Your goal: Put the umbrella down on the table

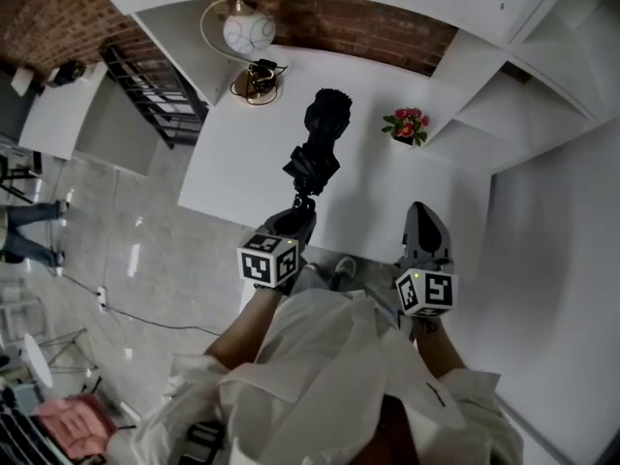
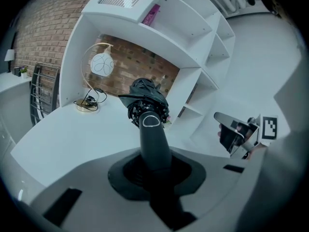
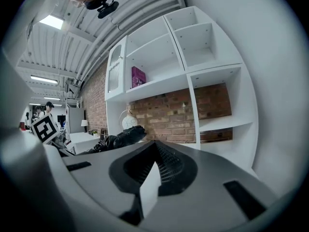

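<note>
One umbrella [image 1: 320, 139]: black, folded, over white desk [image 1: 242, 168].
Left gripper [image 1: 303, 206]: clamped on umbrella handle.
Right gripper [image 1: 421, 211]: jaws together, nothing between.

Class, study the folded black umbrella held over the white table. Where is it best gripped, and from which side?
Probably the slim, rigid handle at the near end of the umbrella, approached end-on from that near side, as the left tongs hold it now. The bunched fabric further out is bulky and soft, so tongs would likely slip on it or crush it.
</note>
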Demonstrator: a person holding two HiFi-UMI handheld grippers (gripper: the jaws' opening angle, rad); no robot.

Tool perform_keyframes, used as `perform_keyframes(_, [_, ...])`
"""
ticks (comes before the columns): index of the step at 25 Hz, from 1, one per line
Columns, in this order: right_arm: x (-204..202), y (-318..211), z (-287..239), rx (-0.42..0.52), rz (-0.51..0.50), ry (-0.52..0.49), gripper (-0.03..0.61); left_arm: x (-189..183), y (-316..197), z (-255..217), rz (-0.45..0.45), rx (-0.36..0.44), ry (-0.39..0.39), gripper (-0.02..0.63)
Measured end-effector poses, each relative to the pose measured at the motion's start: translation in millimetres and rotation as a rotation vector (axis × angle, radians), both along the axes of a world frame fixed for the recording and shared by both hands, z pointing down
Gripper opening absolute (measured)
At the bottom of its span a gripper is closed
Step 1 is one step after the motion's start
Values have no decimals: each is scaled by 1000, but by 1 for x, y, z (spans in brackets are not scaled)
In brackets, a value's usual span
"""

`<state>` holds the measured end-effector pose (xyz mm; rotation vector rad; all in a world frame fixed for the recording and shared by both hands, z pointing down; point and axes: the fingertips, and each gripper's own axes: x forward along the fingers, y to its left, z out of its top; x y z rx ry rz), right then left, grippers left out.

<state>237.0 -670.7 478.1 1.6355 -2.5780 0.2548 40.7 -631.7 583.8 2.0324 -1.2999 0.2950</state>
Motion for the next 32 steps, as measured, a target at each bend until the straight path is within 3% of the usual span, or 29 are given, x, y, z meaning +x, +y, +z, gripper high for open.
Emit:
perform_keyframes(8, [-1, -26, 36, -73, -5, -10, 18, 1, -18, 24, -35, -61, -31, 78])
perform_keyframes(32, [-28, -60, 134, -236, 12, 41, 18, 5, -51, 140, -22, -216, -96, 78])
